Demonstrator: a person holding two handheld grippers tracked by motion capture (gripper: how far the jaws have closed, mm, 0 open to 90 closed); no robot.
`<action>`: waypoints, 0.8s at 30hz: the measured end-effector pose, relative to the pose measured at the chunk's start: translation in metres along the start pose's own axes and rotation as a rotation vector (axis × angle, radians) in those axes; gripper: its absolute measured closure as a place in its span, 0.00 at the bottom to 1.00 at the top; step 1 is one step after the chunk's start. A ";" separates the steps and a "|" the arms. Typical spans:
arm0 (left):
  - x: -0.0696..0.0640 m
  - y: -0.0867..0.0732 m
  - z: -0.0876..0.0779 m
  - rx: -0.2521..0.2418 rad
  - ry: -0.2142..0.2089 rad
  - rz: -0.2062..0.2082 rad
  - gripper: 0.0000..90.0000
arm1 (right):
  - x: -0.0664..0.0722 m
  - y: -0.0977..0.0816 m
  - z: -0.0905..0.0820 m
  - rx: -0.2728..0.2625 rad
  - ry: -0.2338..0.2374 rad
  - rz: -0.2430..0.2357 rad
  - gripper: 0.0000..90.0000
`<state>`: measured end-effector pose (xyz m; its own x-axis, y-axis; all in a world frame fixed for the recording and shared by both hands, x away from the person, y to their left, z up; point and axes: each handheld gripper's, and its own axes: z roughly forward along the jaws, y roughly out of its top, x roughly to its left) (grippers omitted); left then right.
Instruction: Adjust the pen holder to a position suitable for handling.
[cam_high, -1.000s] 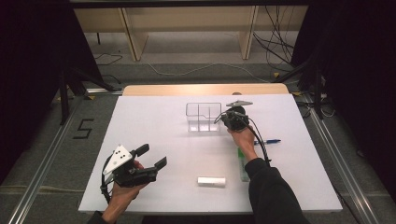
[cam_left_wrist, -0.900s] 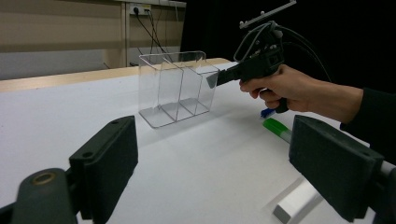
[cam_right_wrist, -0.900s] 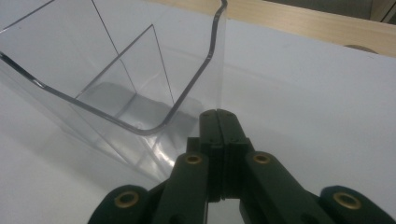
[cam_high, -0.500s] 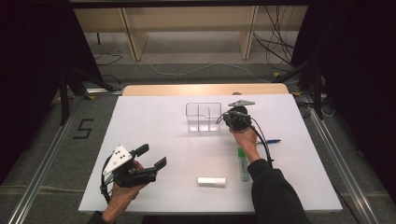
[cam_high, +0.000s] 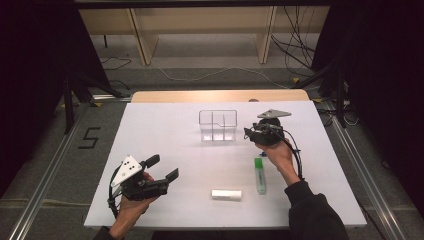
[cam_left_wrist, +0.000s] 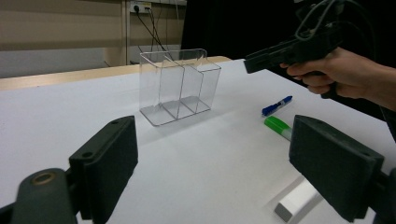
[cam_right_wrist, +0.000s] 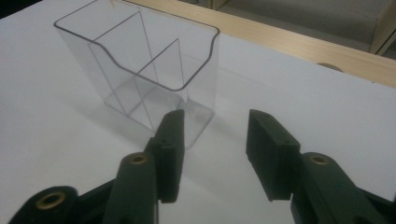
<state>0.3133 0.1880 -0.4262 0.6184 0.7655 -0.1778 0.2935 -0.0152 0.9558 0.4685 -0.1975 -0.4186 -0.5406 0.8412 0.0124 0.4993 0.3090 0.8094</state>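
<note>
The clear plastic organizer (cam_high: 218, 125) stands upright on the white surface (cam_high: 165, 135), toward its far edge, and serves as the landmark here. It has 3 compartments (1 long one and 2 smaller ones), all see-through. The right tool (cam_high: 248, 133) is held just to the right of the organizer, level with it and pointing at its side wall; its jaws have just been opening and now stand partly apart with nothing between them. In the right gripper view the organizer (cam_right_wrist: 140, 70) sits just beyond the jaw tips, apart from them. The left tool (cam_high: 162, 168) is well nearer the person than the organizer and off to its left, jaws wide and empty. A green marker (cam_high: 260, 175) lies nearer the person than the organizer, to its right, by the right hand (cam_high: 277, 152). A blue pen (cam_left_wrist: 277, 105) lies just beyond the marker. A white block (cam_high: 226, 194) lies nearest the person, almost straight in front of the organizer
</note>
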 end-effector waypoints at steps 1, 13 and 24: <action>0.000 0.000 0.000 -0.001 0.000 0.001 0.17 | 0.001 -0.002 -0.009 0.009 0.012 0.000 0.55; 0.000 0.000 0.000 -0.001 -0.004 0.004 0.17 | 0.002 -0.015 -0.033 0.070 0.048 -0.035 0.41; 0.000 0.001 0.000 -0.003 -0.007 0.005 0.17 | -0.019 -0.018 -0.040 0.145 0.051 -0.078 0.33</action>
<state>0.3139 0.1877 -0.4253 0.6250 0.7608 -0.1748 0.2887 -0.0172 0.9573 0.4423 -0.2371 -0.4101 -0.6135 0.7896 -0.0144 0.5452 0.4366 0.7156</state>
